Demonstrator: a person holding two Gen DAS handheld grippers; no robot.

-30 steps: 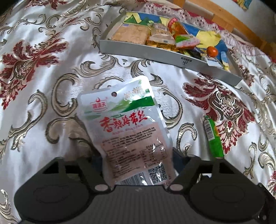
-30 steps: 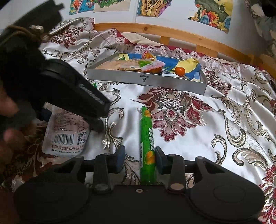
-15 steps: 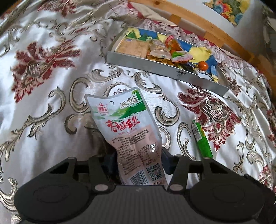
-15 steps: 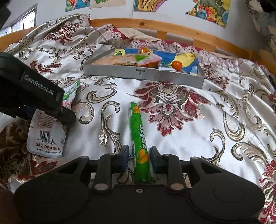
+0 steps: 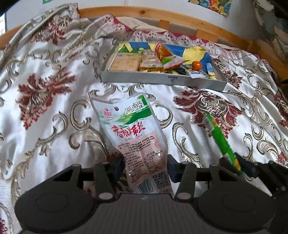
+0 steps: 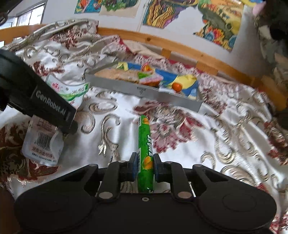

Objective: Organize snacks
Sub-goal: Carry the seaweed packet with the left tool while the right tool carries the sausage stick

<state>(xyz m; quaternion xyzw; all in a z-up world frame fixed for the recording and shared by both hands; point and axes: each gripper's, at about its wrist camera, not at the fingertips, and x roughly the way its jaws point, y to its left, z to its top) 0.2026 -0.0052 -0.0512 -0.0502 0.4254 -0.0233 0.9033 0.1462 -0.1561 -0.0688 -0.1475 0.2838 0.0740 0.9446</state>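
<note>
We see soft, even daylight; a bright window (image 6: pixel 27 16) sits left of the wooden bed rail (image 6: pixel 180 52). The satin bedspread (image 5: pixel 45 126) gleams, and the white pouch (image 5: pixel 133 129) shows mild glare. The right wrist view smears with motion blur below that rail. Both fisheye views bend it into an arc.

I see a bed spread with a glossy white bedspread (image 5: pixel 54 144) patterned in red flowers and gold scrolls. A wooden bed rail (image 6: pixel 180 48) runs along its far edge. Colourful paintings (image 6: pixel 216 23) hang on the white wall (image 6: pixel 59 18); a window (image 6: pixel 30 16) brightens the left corner.
</note>
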